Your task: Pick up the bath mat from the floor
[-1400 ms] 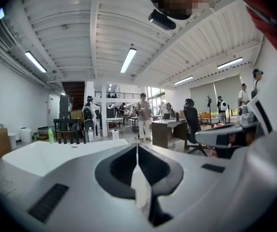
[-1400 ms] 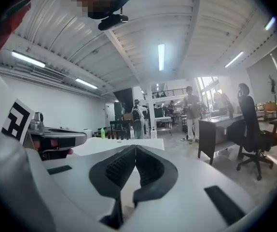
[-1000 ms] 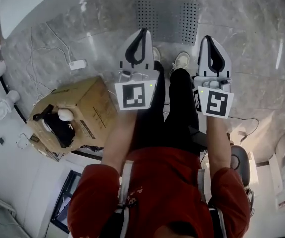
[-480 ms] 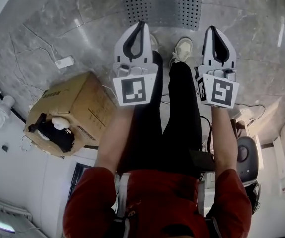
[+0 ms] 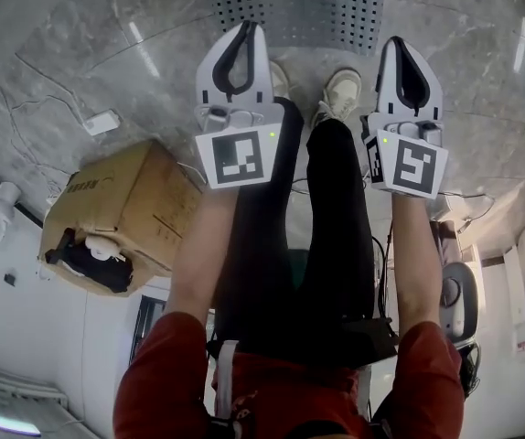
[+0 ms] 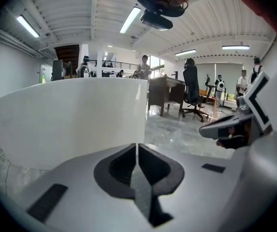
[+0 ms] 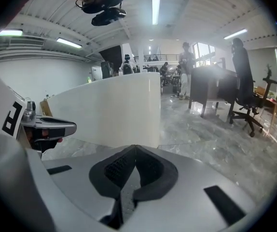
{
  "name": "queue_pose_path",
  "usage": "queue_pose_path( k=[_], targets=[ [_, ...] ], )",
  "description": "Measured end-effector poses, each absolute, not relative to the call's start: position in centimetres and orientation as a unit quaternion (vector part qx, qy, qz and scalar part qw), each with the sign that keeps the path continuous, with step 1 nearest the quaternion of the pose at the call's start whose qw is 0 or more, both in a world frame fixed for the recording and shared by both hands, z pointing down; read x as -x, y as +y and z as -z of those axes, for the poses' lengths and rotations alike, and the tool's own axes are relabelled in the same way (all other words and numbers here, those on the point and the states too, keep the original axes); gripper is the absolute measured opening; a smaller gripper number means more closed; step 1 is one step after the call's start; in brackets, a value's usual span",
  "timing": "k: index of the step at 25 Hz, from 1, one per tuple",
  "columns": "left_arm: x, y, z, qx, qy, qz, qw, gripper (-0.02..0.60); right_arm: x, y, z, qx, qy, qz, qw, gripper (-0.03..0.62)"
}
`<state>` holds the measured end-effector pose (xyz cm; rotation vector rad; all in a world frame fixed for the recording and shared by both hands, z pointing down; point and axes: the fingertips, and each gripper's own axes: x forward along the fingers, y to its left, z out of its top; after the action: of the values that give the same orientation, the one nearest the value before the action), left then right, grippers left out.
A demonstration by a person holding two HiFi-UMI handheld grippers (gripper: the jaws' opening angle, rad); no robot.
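Observation:
The bath mat [image 5: 299, 7] is a grey sheet dotted with small holes, lying flat on the marble floor at the top of the head view, just beyond the person's shoes [image 5: 340, 90]. My left gripper [image 5: 247, 27] is held out over the floor with its tip at the mat's near edge, jaws shut and empty. My right gripper [image 5: 396, 42] hangs beside it, level with it, also shut on nothing. In the left gripper view the left gripper [image 6: 136, 146] shows its pads pressed together; in the right gripper view the right gripper [image 7: 135, 148] shows the same. Neither gripper view shows the mat.
A cardboard box [image 5: 116, 213] with dark items inside stands at the left of the person's legs. A white adapter with a cable [image 5: 102, 122] lies on the floor. A curved white wall [image 6: 71, 120] rises ahead. A desk and office chair [image 6: 192, 88] stand further off.
The head view has tipped, so the mat has slid toward the top edge of the frame. Both grippers sit higher in the frame and nearer the mat. Their jaws stayed shut.

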<state>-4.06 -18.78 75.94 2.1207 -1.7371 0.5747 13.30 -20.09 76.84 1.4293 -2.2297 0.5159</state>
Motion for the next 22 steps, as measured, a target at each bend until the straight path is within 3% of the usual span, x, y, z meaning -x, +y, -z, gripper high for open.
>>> queue_pose_path(
  k=[9,20,22],
  targets=[
    [6.4,-19.3,-86.5,-0.726,-0.619,-0.247,0.171,0.015,-12.0,-20.9,-87.4,-0.489,-0.809,-0.201,0.257,0.012],
    [8.8,-17.0,-97.1,-0.687,-0.625,-0.289,0.233,0.018,-12.4,-21.1,-97.4,-0.479,-0.792,-0.211,0.314,0.012],
    [9.2,-16.6,-98.8,-0.676,-0.626,-0.294,0.254,0.047,-12.8,-20.8,-99.1,-0.482,-0.783,-0.216,0.329,0.012]
  ],
)
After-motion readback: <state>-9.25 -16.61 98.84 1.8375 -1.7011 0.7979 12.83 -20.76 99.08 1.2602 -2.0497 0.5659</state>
